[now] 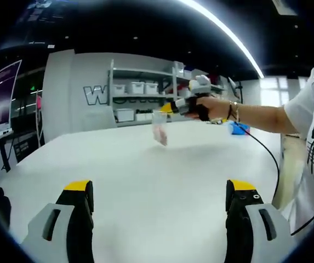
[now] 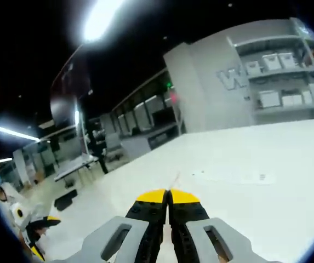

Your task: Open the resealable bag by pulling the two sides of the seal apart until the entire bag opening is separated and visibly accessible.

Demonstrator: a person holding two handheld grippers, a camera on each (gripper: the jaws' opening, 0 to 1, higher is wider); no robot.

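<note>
Clear bag (image 1: 160,130); white table (image 1: 146,181); yellow-tipped fingers (image 1: 80,189).

Left gripper open over the white table, bag held aloft ahead

The left gripper (image 1: 159,200) rises from the bottom with its yellow-tipped jaws spread wide and nothing between them, above the white table (image 1: 146,170). Farther on, the right gripper (image 1: 170,108), gripped by a person's hand (image 1: 209,107), holds a small clear resealable bag (image 1: 159,129) by its top edge; the bag hangs above the table. Shelves (image 1: 146,96) with white bins stand behind.
</note>
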